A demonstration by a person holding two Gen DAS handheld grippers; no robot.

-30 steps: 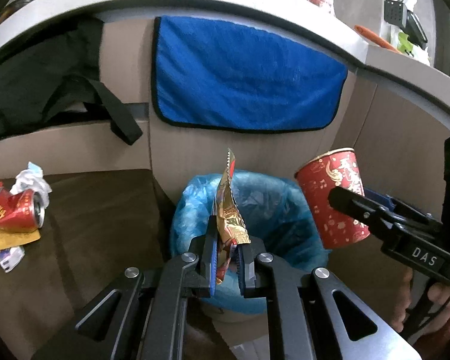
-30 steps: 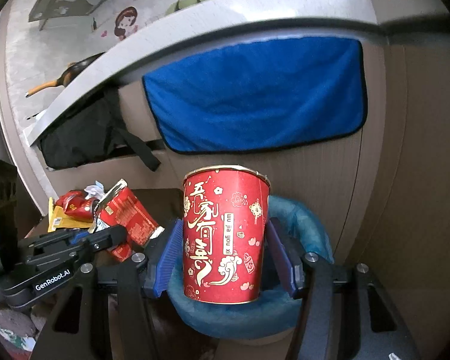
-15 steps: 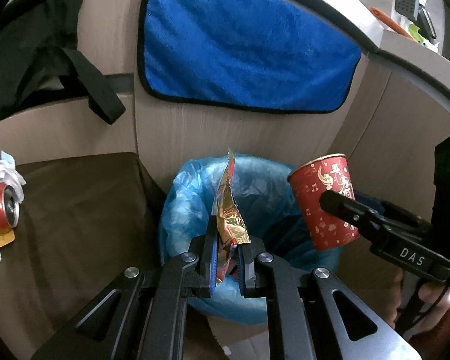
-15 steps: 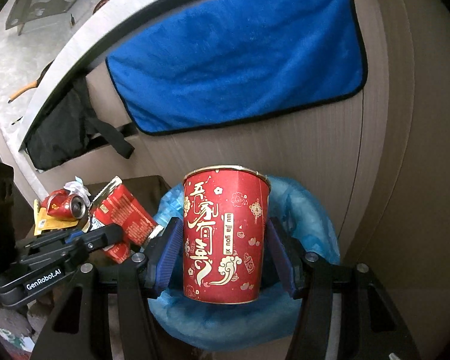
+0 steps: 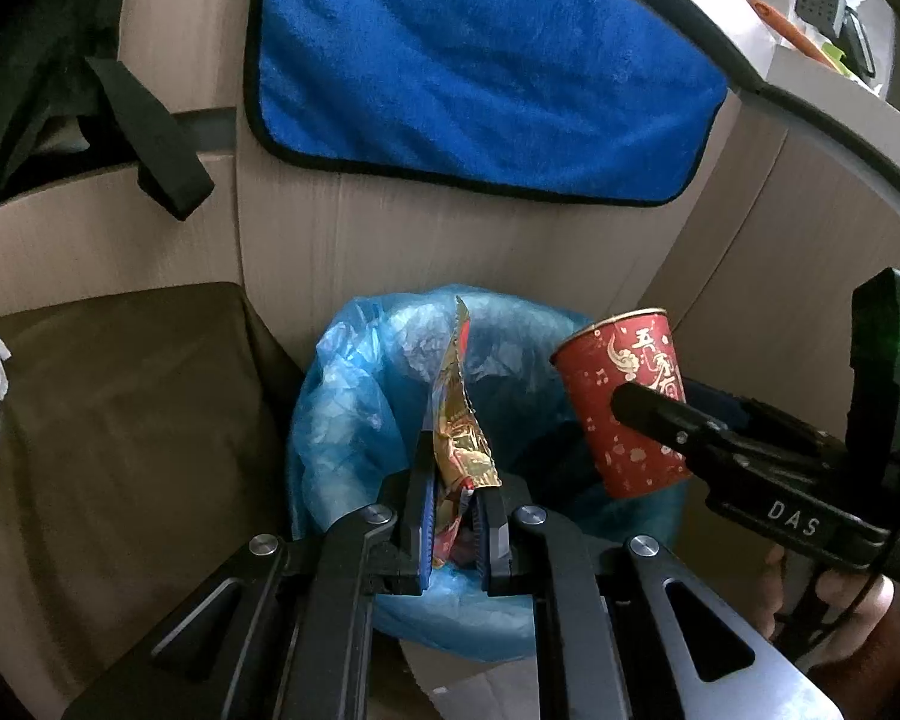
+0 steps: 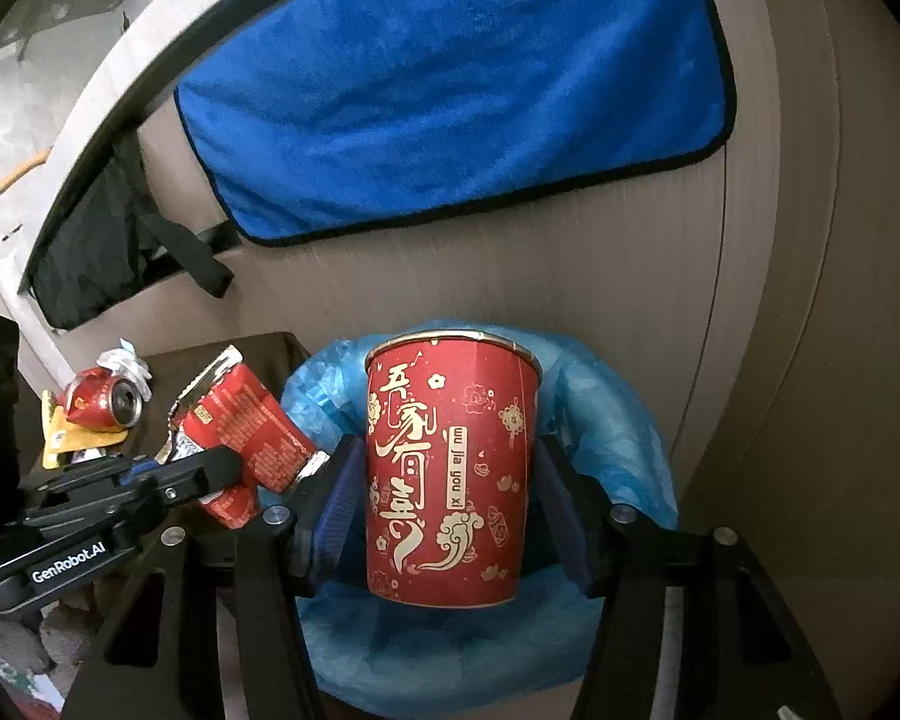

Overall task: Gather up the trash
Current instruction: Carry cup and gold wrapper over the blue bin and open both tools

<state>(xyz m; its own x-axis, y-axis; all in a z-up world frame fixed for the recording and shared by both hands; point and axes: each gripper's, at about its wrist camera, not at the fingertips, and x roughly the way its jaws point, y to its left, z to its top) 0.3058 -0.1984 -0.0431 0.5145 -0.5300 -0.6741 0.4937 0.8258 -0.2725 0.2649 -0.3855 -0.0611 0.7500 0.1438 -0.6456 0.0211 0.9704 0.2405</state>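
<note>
My left tool point(image 5: 455, 519) is pinched narrow on a crumpled gold and red foil snack wrapper point(image 5: 457, 420), which stands up on edge between the blue pads and sits over the mouth of the round bin lined with a blue plastic bag point(image 5: 354, 420). My right tool point(image 6: 444, 495) has its jaws about half apart, pressed against both sides of a tall red paper cup printed with gold characters point(image 6: 447, 474); the cup stands upright in the grip, open end up, in front of and above the same blue-lined bin point(image 6: 618, 420). From the left wrist camera I see that cup point(image 5: 624, 402) tilted at the bin's right rim, with the right tool point(image 5: 654, 414) around it and a hand point(image 5: 834, 606) on the handle below. From the right wrist camera the left tool point(image 6: 222, 468) shows at lower left, clamped on the wrapper point(image 6: 240, 432). Behind it, on the dark brown bench point(image 6: 270, 348), lie a crushed red drink can point(image 6: 105, 399), a yellow flat packet point(image 6: 75, 438) under it and a scrap of white crumpled paper point(image 6: 123, 360). A blue cloth with black edging point(image 5: 480, 78) hangs on the wood-grain panel behind the bin, and a black strapped bag point(image 6: 108, 240) hangs to its left.
</note>
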